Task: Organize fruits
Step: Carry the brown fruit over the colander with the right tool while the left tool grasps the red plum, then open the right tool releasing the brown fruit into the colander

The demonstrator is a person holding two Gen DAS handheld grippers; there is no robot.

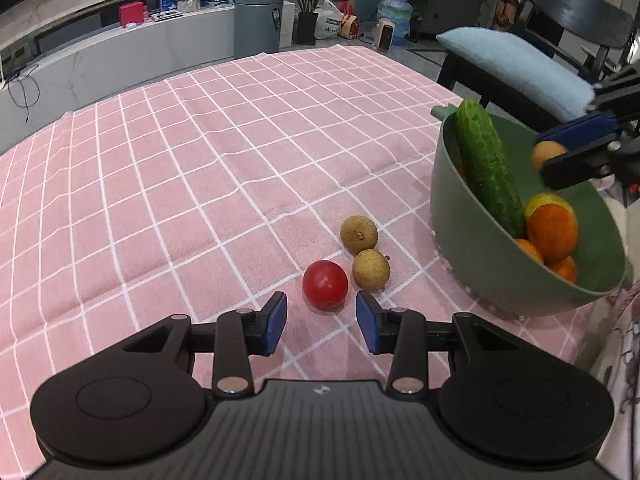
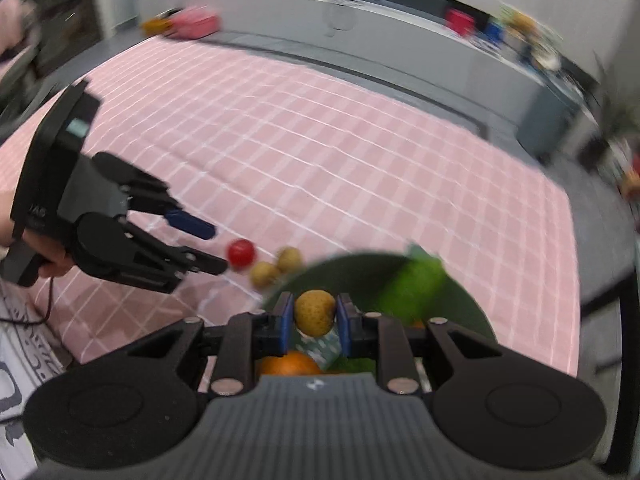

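A red cherry tomato (image 1: 325,284) and two tan longans (image 1: 359,234) (image 1: 371,269) lie on the pink checked cloth (image 1: 200,160). My left gripper (image 1: 321,322) stands open just short of the tomato, nothing between its blue pads. A green bowl (image 1: 480,256) at the right holds a cucumber (image 1: 488,168) and oranges (image 1: 552,232). My right gripper (image 2: 315,318) is shut on a third longan (image 2: 315,312) above the bowl (image 2: 348,272); the left wrist view shows the same gripper (image 1: 560,156) over the bowl's rim. The right wrist view is blurred.
A black chair with a light blue cushion (image 1: 516,64) stands behind the bowl. Beyond the table's far edge are a grey bin (image 1: 258,24), a potted plant (image 1: 306,20) and a water jug (image 1: 394,14). A patterned cloth (image 1: 616,340) hangs at the table's right edge.
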